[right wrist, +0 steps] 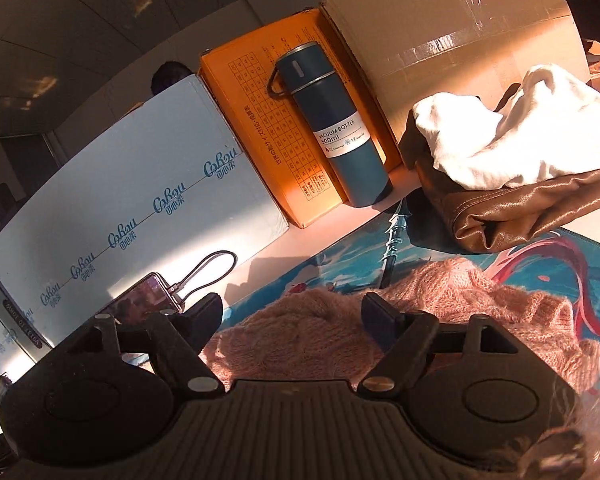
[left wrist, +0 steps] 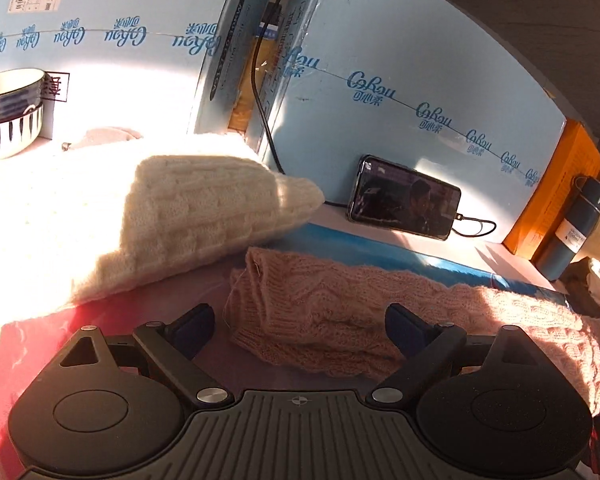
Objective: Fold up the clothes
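Both tongs wide, holding nothing: left gripper [left wrist: 300,322], right gripper [right wrist: 292,314] over bunched pink sweater [left wrist: 380,304]. Tip: pinch edges, not loose knit, keep fold square.

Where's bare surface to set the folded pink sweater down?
Free: the pale strip between the printed mat and the blue box, right of the phone; also the mat between the pink sweater and brown jacket. In the left wrist view, the mat before the left gripper. Crowded: cream sweater, bowls, vacuum bottle.
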Demonstrator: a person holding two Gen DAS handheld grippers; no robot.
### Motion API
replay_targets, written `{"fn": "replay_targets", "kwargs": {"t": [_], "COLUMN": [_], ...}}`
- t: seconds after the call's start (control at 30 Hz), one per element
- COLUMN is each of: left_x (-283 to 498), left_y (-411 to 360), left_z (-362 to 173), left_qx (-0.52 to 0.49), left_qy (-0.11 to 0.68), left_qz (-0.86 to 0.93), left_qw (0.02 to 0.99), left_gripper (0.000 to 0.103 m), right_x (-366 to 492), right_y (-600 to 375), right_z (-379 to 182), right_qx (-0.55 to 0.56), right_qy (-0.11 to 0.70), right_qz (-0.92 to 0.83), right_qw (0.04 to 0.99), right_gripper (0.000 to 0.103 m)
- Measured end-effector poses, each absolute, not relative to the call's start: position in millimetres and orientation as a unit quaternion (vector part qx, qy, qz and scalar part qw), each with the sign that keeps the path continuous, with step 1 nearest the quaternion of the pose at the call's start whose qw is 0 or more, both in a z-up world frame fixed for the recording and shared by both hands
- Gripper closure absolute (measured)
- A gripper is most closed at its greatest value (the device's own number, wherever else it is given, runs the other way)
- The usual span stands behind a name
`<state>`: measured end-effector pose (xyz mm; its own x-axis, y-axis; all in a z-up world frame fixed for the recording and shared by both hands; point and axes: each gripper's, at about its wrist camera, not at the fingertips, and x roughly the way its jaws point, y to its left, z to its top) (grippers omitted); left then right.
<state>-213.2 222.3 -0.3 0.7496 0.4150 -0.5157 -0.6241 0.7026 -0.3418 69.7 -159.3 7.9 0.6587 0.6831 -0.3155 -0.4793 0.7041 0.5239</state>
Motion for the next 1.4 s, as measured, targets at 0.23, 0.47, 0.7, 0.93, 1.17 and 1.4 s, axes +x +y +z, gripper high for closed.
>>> {"fn": "replay_targets", "kwargs": {"t": [0.23, 0.47, 0.7, 0.93, 1.17, 1.4], "left_x": [-217.0, -227.2, -284.7, -323.5, -277.7, -234.6], "left_y": [233.0, 225.5, 191.5, 189.6, 165.9, 131.8], "left_z": [-8.9, -8.6, 15.5, 28.9, 44.4, 31.1], "left_qx": [-0.301, -0.316, -0.320, -0.280, -0.243, -0.234], "left_qy": [0.171, 0.162, 0.084, 0.088, 0.074, 0.105], "left_qz": [0.281, 0.221, 0.217, 0.355, 0.299, 0.252], "left_qw": [0.895, 0.908, 0.918, 0.888, 0.920, 0.933], "left_gripper": [0.023, 0.084, 0.085, 0.085, 0.084, 0.084], "right_x": [75.3, 78.1, 76.5, 74.8, 69.6, 68.7], "right_y": [-177.6, -186.0, -195.3, -189.5, -162.8, -160.1], "right_z": [-11.7, -16.3, -16.8, -14.9, -15.7, -18.5], "right_qx": [0.293, 0.323, 0.344, 0.362, 0.312, 0.301], "right_qy": [0.237, 0.237, 0.227, 0.238, 0.304, 0.316], "right_qz": [0.361, 0.372, 0.387, 0.488, 0.533, 0.525], "right_qw": [0.853, 0.837, 0.825, 0.758, 0.726, 0.731], "right_gripper": [0.018, 0.017, 0.017, 0.017, 0.017, 0.017]}}
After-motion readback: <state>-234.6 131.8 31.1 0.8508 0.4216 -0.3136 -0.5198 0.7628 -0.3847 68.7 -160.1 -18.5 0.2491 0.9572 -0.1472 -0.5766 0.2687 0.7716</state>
